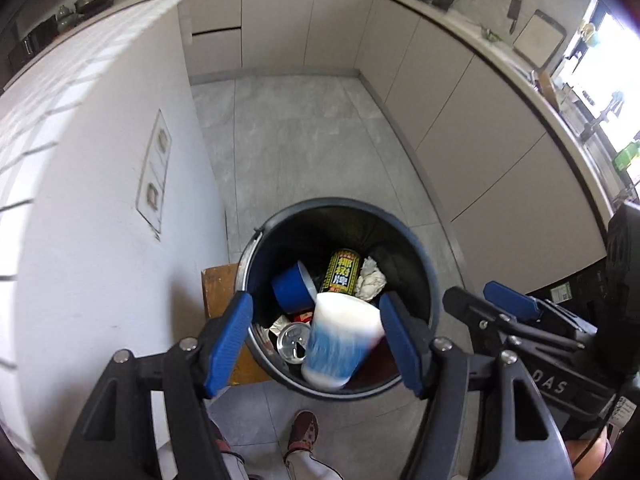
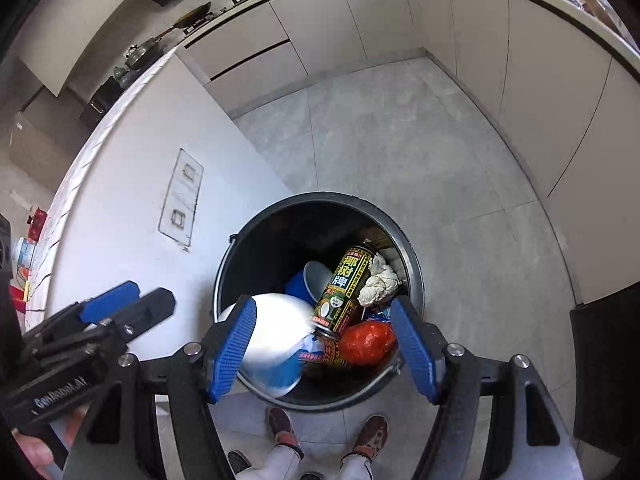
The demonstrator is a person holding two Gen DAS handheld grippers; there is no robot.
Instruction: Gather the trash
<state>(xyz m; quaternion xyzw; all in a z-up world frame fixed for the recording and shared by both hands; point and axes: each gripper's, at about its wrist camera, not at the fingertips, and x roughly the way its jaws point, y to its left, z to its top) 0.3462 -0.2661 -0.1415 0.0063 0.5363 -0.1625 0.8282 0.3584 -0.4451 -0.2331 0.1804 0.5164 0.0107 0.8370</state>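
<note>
Seen from the left wrist, the left gripper (image 1: 318, 344) hangs over the round dark plastic trash bin (image 1: 416, 240) with its blue-padded fingers (image 1: 228, 338) spread wide. Between them is a white paper cup with a blue band (image 1: 340, 340), blurred and tilted, its mouth pointing away from the claw; it touches neither pad and sits over the near side of the bin's opening. Beyond the claw, inside the bin, lie a blue plastic cup (image 1: 292, 286), a black-and-yellow drink can (image 1: 340, 272) and a crumpled white paper wad (image 1: 370, 280). Just under the left finger shows the silver top of a can (image 1: 293, 342). To the right of the claw the right gripper (image 1: 508, 308) reaches in from the side.

From the right wrist, the right gripper (image 2: 324, 348) is also spread open over the same bin (image 2: 414, 276), pinching nothing. The white cup (image 2: 276, 340) lies close by its left finger (image 2: 232, 350), over the bin's near rim. Ahead of the claw the drink can (image 2: 344, 288) leans against the paper wad (image 2: 378, 282), with a red crumpled wrapper (image 2: 366, 342) near the right finger. The left gripper (image 2: 120, 306) shows at left.
</note>
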